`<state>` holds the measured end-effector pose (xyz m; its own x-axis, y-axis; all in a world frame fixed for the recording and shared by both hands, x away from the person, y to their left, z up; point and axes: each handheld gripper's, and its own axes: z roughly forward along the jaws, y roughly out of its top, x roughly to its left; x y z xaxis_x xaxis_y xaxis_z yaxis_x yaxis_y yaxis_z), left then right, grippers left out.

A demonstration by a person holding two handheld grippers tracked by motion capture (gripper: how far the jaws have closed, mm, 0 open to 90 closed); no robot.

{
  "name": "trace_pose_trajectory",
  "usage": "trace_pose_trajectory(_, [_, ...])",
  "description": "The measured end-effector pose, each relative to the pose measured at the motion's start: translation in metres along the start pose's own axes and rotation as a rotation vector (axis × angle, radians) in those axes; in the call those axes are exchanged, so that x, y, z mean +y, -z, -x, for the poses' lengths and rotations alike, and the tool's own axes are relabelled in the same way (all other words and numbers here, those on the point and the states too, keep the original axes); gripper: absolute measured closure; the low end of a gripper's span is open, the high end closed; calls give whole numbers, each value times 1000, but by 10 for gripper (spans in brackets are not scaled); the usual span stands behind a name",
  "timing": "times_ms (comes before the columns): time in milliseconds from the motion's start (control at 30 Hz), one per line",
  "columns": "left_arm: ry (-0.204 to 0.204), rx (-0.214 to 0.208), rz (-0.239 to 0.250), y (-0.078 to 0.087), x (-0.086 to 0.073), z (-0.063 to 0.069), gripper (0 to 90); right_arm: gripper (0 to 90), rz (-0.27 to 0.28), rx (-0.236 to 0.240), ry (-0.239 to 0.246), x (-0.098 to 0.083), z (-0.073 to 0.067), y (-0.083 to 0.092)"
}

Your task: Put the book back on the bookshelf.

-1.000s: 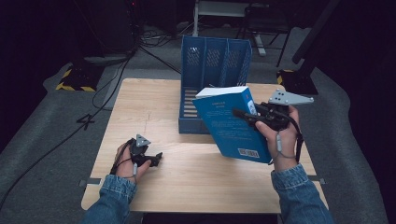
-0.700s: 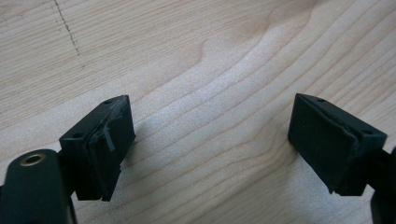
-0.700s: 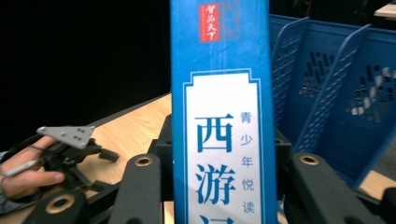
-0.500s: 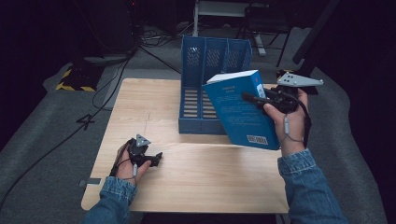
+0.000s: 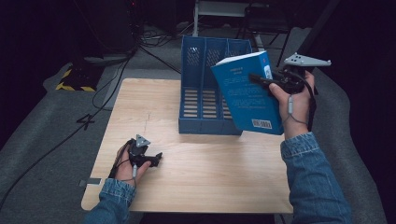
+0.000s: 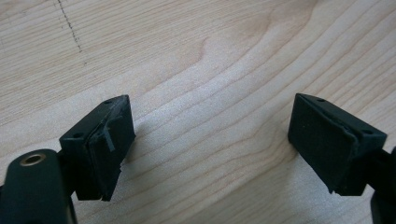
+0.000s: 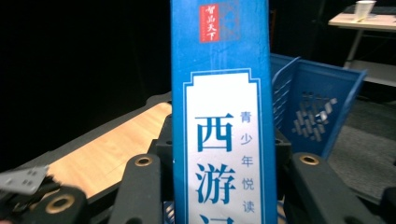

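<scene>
Above the right side of the tabletop [image 5: 196,177], the blue book [image 5: 245,93] hangs tilted in front of the blue file rack [image 5: 201,93], and I judge its lower corner could catch a divider and twist loose. My right claw [image 5: 259,80] pinches its spine; my left claw [image 5: 156,158] rests spread and empty on the wood.

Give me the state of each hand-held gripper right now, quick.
Left hand-held gripper: open, nothing between its jaws, resting low over the table.
Right hand-held gripper: shut on the blue book, held up in front of the blue file rack.
</scene>
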<state>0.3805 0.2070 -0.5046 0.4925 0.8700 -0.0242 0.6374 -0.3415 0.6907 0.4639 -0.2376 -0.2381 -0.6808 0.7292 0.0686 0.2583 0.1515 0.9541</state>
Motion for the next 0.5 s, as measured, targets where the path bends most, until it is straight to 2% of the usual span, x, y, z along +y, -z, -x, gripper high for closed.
trace_pose_trajectory(300, [-4, -1, 0, 0, 1, 0, 149, 613, 45, -67, -59, 18, 23, -9])
trace_pose_trajectory(500, [-4, -1, 1, -1, 1, 0, 149, 613, 59, -139, -100, 26, 39, -22])
